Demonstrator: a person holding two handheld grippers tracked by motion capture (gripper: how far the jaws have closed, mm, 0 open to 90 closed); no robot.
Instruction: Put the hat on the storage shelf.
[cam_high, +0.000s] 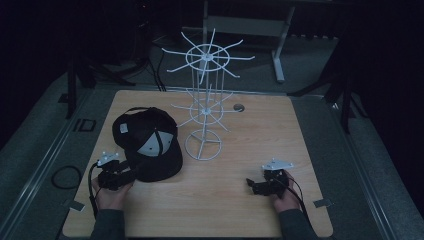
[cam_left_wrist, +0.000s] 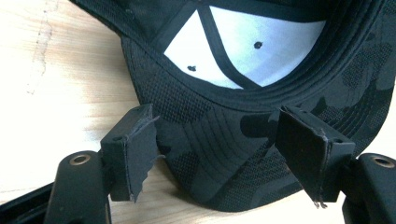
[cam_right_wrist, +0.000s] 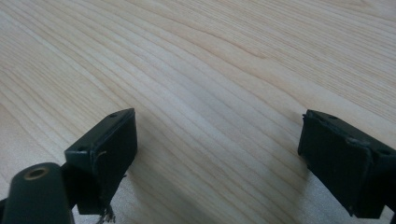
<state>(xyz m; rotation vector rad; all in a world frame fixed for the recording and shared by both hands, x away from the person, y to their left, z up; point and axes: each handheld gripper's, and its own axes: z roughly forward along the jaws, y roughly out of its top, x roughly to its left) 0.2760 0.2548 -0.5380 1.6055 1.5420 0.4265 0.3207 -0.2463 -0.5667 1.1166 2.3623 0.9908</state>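
Black cap between wide-open left claw

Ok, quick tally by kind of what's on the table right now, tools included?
Cap: 1, black, upside down
White wire display rack: 1
Tools: 2, left tool open around the cap's brim, right tool open over bare table
Total: 4

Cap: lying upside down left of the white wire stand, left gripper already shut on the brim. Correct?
Not quite. The left gripper is open: in the left gripper view its jaws stand apart on either side of the brim, not clamped on it. The rest holds: the cap lies upside down, pale lining showing, left of the white wire stand.
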